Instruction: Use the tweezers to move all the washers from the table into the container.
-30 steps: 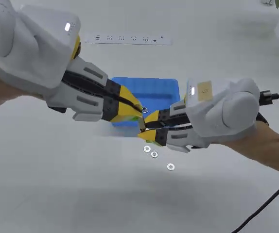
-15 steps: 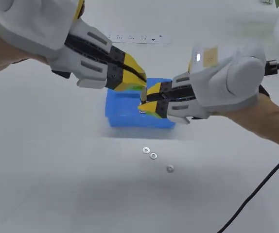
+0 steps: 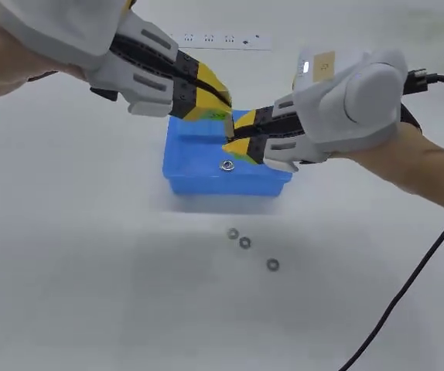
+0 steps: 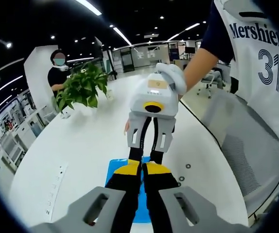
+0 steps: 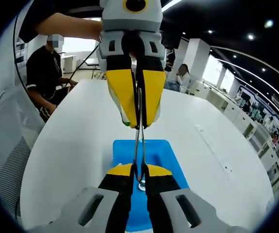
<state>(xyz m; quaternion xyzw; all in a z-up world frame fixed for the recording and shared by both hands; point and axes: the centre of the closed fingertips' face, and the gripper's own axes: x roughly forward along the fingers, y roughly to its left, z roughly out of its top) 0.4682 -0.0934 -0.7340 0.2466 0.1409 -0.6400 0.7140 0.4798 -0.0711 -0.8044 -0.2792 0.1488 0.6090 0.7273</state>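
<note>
Across the white worktop (image 3: 67, 301), both grippers have been carried from the loose washers (image 3: 244, 243) to above the blue container (image 3: 195, 184). The left gripper (image 3: 223, 109) and the right gripper (image 3: 232, 148) are each clamped on the tweezers (image 5: 138, 127). One washer (image 3: 227, 165) is now seen inside the container, so a delivery is judged done. Three are left on its near side.

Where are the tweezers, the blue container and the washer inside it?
tweezers (image 5: 139, 114), right gripper view, on the metal arms.
blue container (image 3: 206, 184), head view, on its front wall.
washer (image 3: 227, 165), head view, on its ring.
</note>
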